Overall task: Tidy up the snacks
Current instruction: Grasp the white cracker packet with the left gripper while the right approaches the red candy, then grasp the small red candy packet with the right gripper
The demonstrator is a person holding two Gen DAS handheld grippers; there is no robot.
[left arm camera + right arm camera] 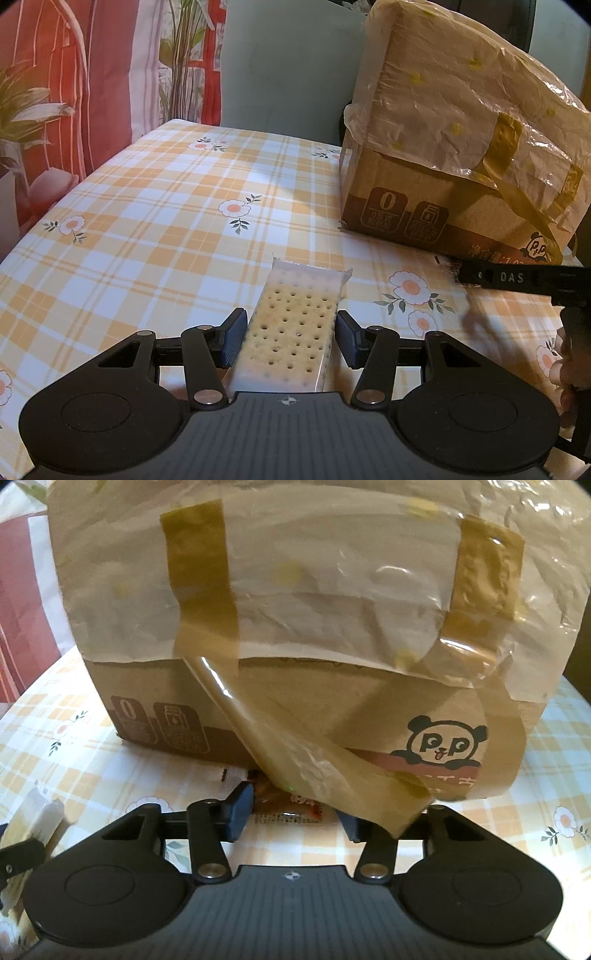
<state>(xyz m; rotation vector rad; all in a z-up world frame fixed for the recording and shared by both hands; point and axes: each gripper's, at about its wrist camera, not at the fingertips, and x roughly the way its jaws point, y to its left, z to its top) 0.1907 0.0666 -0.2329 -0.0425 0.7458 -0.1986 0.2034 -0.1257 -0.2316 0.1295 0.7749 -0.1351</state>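
Low in the middle of my left wrist view, my left jaws (290, 338) stand part open around a cracker pack (291, 339). Its clear wrapper lies lengthwise between the blue pads; the left pad looks to be touching its edge, the right pad stands just clear, so I cannot tell whether I truly grip it. The pack rests on the bench (147, 221), which wears an orange plaid cloth with daisies. At upper right of that frame stands a cardboard box (461, 147) wrapped in crinkled plastic and brown tape, with my right jaws' black body reaching in at the right edge.

From my right wrist view, the box (295, 627) fills the upper frame. My right jaws (293, 814) are part open at lower centre, with a small orange snack packet (288, 810) lying between them at the foot of the box. A loose strip of tape (314, 771) droops over the right finger, hiding it, so contact there is unclear.
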